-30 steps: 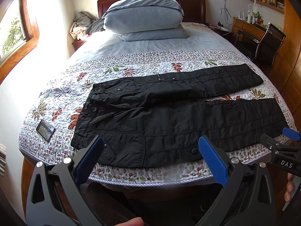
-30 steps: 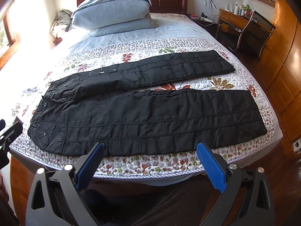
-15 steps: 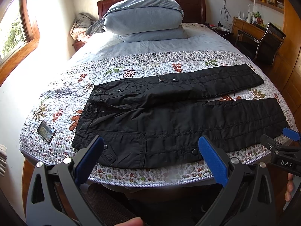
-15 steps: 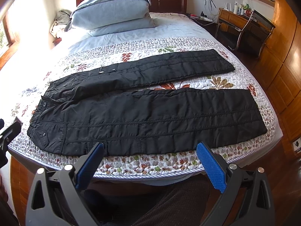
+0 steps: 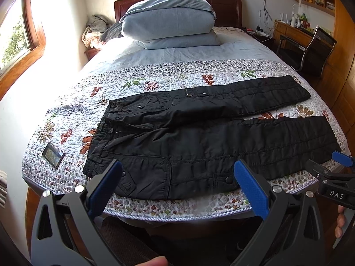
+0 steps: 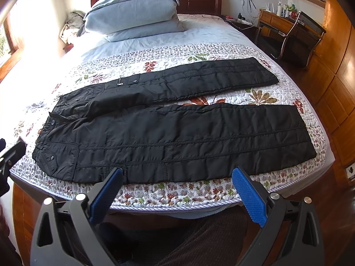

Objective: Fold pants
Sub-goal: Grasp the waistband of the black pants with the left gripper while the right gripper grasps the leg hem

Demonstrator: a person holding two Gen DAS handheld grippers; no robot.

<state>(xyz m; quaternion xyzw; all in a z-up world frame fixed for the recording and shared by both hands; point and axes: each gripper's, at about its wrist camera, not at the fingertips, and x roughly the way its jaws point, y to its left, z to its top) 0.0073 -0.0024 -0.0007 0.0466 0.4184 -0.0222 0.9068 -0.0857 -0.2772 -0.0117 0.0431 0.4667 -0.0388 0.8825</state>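
Black padded pants [image 5: 199, 141] lie flat on the flowered quilt [image 5: 173, 77], waist to the left, the two legs spread apart and pointing right; they also show in the right wrist view [image 6: 177, 133]. My left gripper [image 5: 177, 173] is open and empty, just short of the near hem by the waist pocket. My right gripper [image 6: 177, 181] is open and empty, in front of the near leg's edge. The right gripper's tip shows at the right edge of the left wrist view [image 5: 332, 175].
A phone [image 5: 53, 155] lies on the quilt left of the waist. Stacked blue pillows [image 5: 168, 24] sit at the headboard. A desk and chair [image 5: 310, 46] stand to the right of the bed. The bed's near edge [image 6: 177, 208] is right in front of me.
Both views have crept very slightly forward toward the bed. The pants have not moved and both grippers stay open.
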